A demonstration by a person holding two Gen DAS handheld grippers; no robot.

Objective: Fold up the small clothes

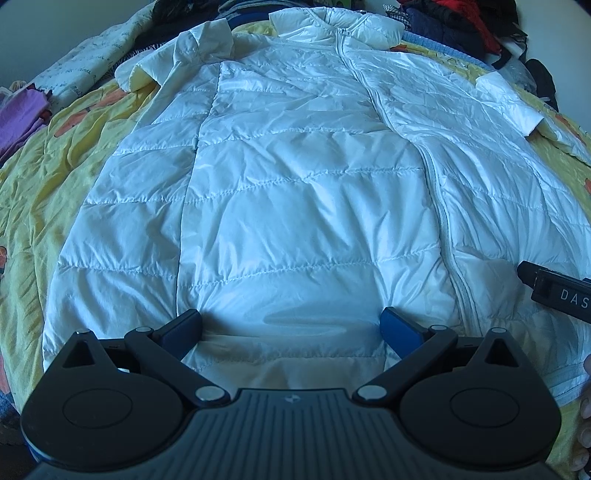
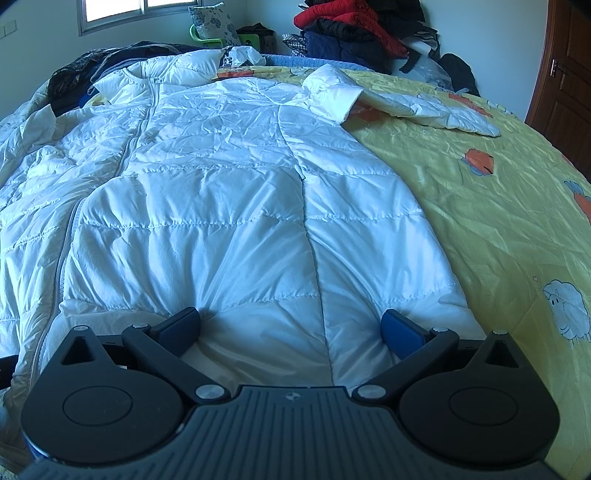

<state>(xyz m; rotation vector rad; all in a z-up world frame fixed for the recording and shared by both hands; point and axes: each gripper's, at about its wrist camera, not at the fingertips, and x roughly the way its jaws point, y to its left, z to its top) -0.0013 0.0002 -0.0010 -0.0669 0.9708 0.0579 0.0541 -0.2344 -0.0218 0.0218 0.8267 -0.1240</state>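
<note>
A white quilted jacket (image 1: 288, 192) lies flat, zipped front up, on a yellow bedspread (image 1: 33, 192), collar at the far end. My left gripper (image 1: 291, 326) stands open at the hem, left of the zipper (image 1: 439, 221), its blue pads spread over the fabric. The right gripper's black body (image 1: 557, 291) shows at the right edge of that view. In the right wrist view the same jacket (image 2: 221, 192) fills the left and middle, one sleeve (image 2: 417, 105) stretched out to the right. My right gripper (image 2: 291, 326) is open at the hem's right part, nothing pinched between its pads.
A pile of dark and red clothes (image 2: 354, 33) sits at the head of the bed. Purple garments (image 1: 22, 114) lie at the left. The bedspread (image 2: 498, 229) lies bare to the jacket's right. A wooden door (image 2: 561, 85) stands at the far right, a window (image 2: 122, 11) behind.
</note>
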